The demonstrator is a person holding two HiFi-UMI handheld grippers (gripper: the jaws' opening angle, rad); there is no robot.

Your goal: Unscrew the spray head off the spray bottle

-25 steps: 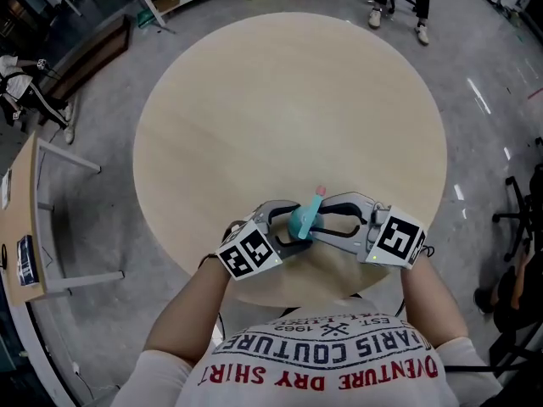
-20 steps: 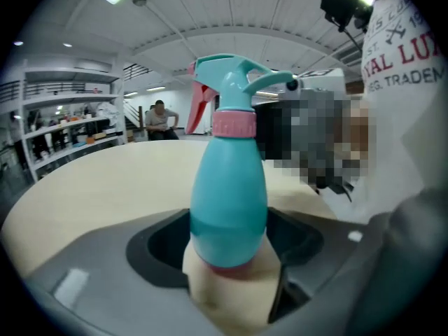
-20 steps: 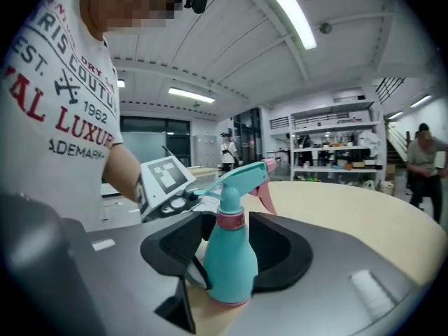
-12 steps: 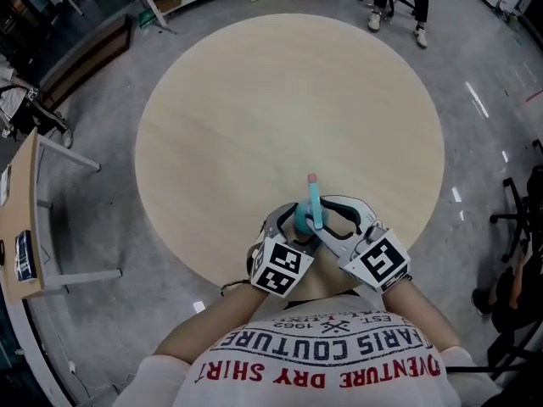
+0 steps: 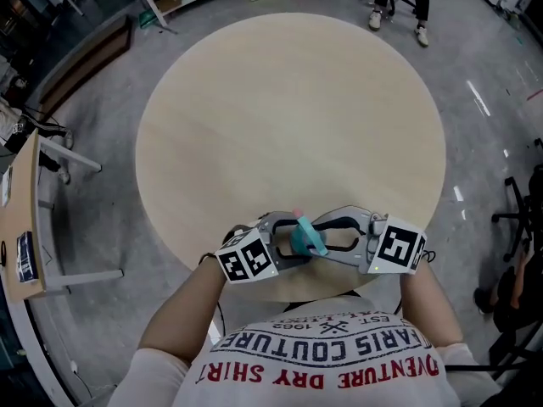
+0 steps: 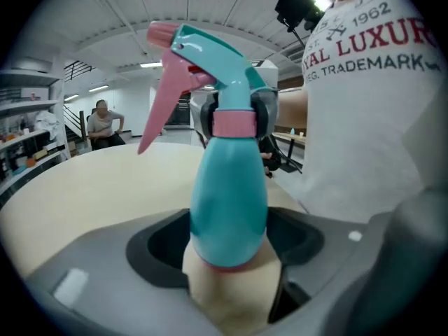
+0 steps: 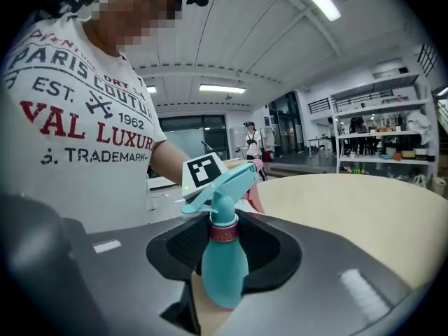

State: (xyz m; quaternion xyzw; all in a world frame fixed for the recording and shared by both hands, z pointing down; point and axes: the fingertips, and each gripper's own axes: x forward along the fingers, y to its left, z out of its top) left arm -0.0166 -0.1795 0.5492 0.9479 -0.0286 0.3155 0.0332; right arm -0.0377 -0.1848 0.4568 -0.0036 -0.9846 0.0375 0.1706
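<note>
Two grips | left gripper (image 5: pixel 282 242) clamps bottle (image 6: pixel 229 201) body, above table (image 5: pixel 288 100) near edge | right gripper (image 7: pixel 224 238) has loosened and swung back since last twist, jaws closing again on head (image 6: pixel 210 54) collar | head not yet off; another turn needed.

Teal spray bottle (image 5: pixel 304 237), round wooden table (image 5: pixel 288 108)
</note>
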